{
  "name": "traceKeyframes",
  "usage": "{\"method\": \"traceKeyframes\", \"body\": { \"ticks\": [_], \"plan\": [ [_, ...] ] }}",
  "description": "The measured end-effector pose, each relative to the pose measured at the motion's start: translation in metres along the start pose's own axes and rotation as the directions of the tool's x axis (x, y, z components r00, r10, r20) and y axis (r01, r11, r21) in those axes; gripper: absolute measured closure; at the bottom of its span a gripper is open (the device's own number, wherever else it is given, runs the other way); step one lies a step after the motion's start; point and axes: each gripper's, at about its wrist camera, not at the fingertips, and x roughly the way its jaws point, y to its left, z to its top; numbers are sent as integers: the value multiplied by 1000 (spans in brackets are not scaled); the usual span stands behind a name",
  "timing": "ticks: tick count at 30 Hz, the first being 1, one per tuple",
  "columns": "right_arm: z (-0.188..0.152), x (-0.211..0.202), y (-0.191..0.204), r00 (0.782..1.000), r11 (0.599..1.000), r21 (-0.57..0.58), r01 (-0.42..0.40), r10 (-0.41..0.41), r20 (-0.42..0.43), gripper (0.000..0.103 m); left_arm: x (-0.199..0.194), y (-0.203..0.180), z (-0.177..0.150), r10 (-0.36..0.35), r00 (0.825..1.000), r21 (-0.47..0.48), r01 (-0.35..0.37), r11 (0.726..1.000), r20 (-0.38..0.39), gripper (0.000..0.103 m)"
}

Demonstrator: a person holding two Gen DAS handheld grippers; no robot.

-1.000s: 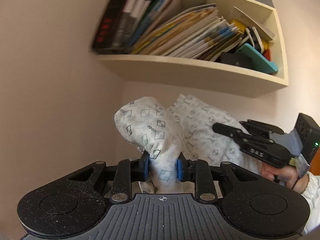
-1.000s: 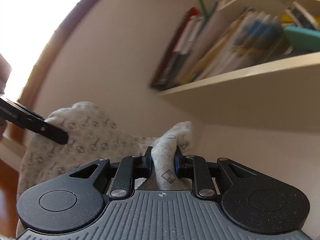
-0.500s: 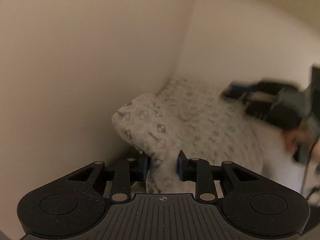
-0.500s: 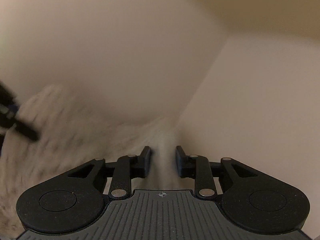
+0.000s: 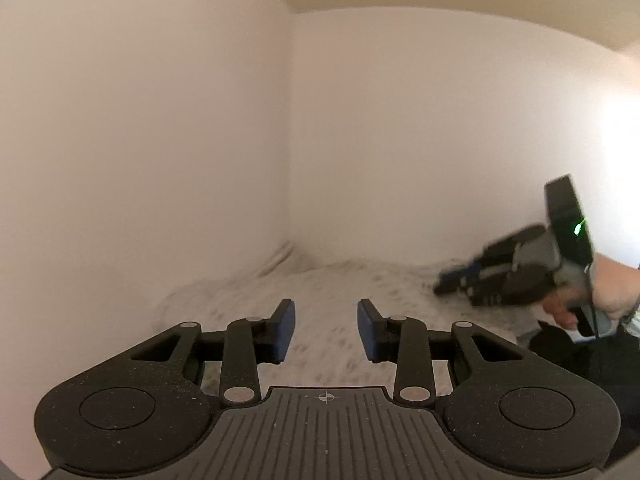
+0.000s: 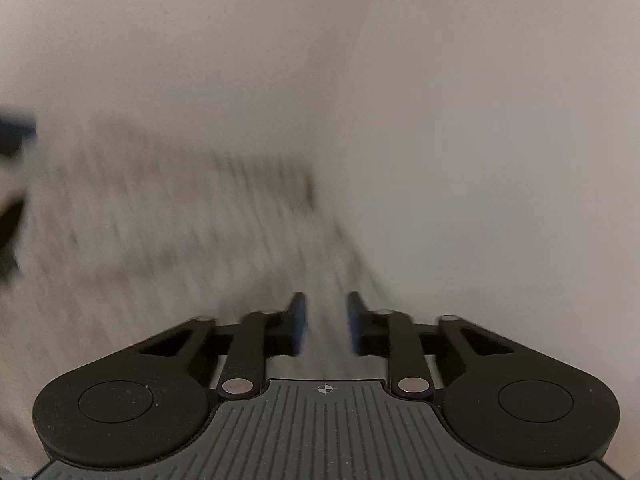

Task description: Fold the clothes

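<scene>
Patterned garment (image 5: 320, 300): spread flat, lower centre, for folding. Left gripper (image 5: 326, 330): opening, holds nothing. Right gripper (image 6: 326, 322): closing, nothing visibly pinched.

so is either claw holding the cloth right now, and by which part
Neither, as far as shows. The left claw is opening, the patterned cloth lying loose beneath it. The right claw is closing, nothing visibly pinched, though that view is blurred.

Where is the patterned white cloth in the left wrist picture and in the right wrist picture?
Left wrist view: the patterned cloth lies low in the middle, ahead of and under the open left gripper, reaching back to the wall corner.
Right wrist view: the cloth, blurred, fills the left and middle.
Shared landmark: the wall corner.
</scene>
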Motion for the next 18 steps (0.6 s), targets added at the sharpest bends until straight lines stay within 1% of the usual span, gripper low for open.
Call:
{"method": "traceKeyframes", "body": {
  "ticks": [2, 3, 5, 7, 9, 11, 12, 13, 14, 15, 16, 17, 18],
  "plan": [
    [-25, 2, -7, 999, 1000, -3, 8, -9, -33, 91, 18, 0, 6, 10, 1000, 42, -9, 999, -18, 65],
    [-33, 1, -10, 999, 1000, 9, 11, -11, -37, 91, 26, 4, 6, 22, 999, 43, -20, 999, -33, 65],
    [-41, -6, -12, 999, 999, 36, 17, -16, -29, 91, 39, 13, 7, 47, 997, 42, -44, 998, -65, 66],
    [-42, -8, -8, 999, 1000, 1, 28, -28, -30, 92, 46, 20, 4, 54, 995, 41, -51, 998, -85, 66],
    [-39, -6, -10, 999, 1000, 1, 20, -20, -33, 92, 51, 27, 1, 67, 992, 20, -65, 998, -104, 66],
    [-36, -5, -12, 999, 1000, 0, 12, -12, -35, 92, 69, 40, -4, 64, 981, -2, -65, 998, -182, 68],
    [-34, -5, -12, 999, 1000, 6, 8, -8, -37, 91, 75, 41, -9, 66, 973, 1, -67, 998, -223, 69],
    [-28, -9, -11, 1000, 1000, 8, 7, -7, -24, 91, 78, 41, -16, 64, 964, 13, -63, 998, -259, 69],
    [-20, -16, -10, 1000, 1000, 4, 9, -9, -1, 91, 80, 41, -21, 59, 960, -2, -62, 998, -275, 69],
    [-12, -23, -8, 999, 1000, 25, -12, 11, 39, 91, 82, 42, -27, 54, 956, -19, -62, 998, -288, 69],
    [-4, -31, -6, 995, 997, 62, -53, 47, 92, 90, 83, 41, -32, 52, 954, -33, -64, 997, -294, 69],
    [4, -37, -1, 986, 990, 89, -106, 93, 136, 90, 85, 34, -36, 60, 955, -25, -70, 997, -289, 70],
    [10, -40, 8, 977, 983, 95, -160, 143, 161, 90, 86, 29, -34, 70, 955, -22, -80, 997, -290, 70]
  ]
}}
